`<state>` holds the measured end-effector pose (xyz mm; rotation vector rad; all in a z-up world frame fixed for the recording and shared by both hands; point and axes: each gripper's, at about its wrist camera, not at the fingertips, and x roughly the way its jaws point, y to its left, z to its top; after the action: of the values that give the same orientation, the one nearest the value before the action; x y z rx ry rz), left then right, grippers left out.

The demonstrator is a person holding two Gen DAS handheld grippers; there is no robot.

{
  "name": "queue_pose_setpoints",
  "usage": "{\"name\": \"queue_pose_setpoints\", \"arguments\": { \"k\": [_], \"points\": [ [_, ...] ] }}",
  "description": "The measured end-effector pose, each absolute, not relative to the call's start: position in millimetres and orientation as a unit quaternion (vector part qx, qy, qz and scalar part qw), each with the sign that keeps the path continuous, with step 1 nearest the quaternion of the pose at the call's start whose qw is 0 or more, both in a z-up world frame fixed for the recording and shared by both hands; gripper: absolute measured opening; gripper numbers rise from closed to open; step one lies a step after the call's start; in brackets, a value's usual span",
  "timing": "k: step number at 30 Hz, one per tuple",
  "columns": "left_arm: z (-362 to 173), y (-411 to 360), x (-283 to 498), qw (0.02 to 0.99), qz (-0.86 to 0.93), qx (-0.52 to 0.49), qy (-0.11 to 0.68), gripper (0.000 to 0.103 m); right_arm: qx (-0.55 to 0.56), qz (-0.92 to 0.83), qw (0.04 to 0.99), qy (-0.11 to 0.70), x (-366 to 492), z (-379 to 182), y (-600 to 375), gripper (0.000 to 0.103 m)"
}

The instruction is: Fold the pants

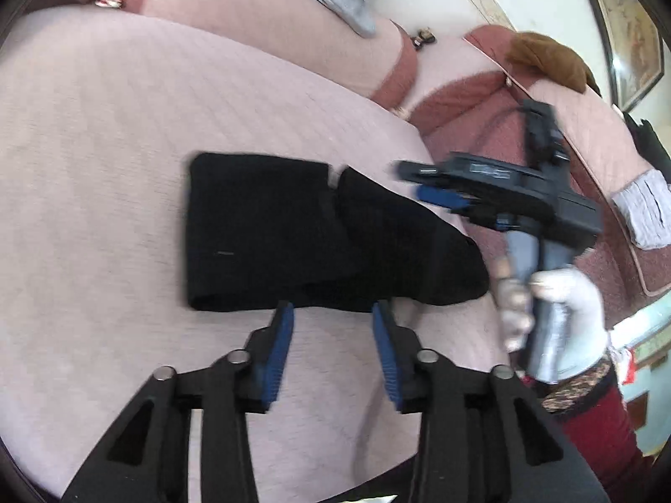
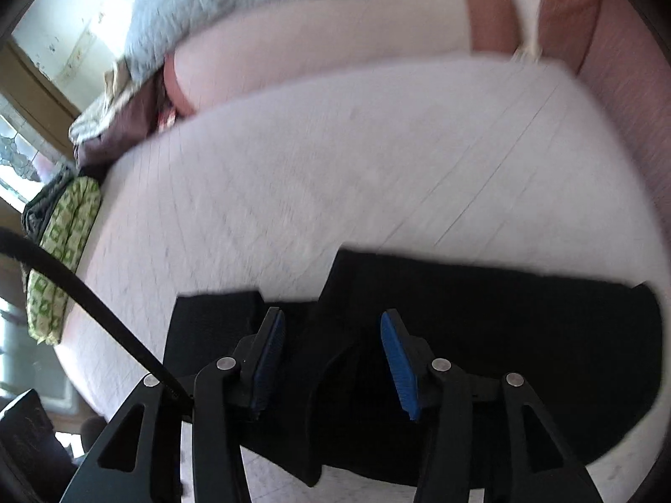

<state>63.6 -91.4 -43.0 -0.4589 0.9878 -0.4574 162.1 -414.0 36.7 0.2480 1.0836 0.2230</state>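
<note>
Left claw [image 1: 333, 314] open at folded pants [image 1: 302, 239] near edge.

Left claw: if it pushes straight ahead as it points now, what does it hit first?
Most likely the folded black pants: the open left claw has its tips right at their near edge on the pink cushion. Depth is uncertain; it may be hovering above.

Pale pink quilted sofa seat [image 1: 105, 125], black folded pants [image 1: 293, 234] flat on it, nr front edge

Black pants [image 1: 302, 230], pale pink quilted sofa cover [image 1: 105, 146], blue-padded black left claw [image 1: 333, 314], green-patterned cushion [image 2: 63, 243]
</note>
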Motion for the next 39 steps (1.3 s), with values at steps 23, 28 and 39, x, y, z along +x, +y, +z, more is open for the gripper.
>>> {"name": "queue_pose_setpoints", "arguments": {
  "k": [23,28,39],
  "points": [
    [-71,-41,40,0.823,-0.154,-0.262,0.480,0.041,0.173,0.162,0.806,0.542,138,-10,-349,0.053],
    [-63,-43,39,0.828,-0.152,-0.251,0.478,0.042,0.182,0.186,0.802,0.538,138,-8,-341,0.008],
    [-58,-87,87,0.834,-0.170,-0.211,0.480,0.042,0.196,0.121,0.817,0.528,116,-12,-389,0.008]
  ]
}}
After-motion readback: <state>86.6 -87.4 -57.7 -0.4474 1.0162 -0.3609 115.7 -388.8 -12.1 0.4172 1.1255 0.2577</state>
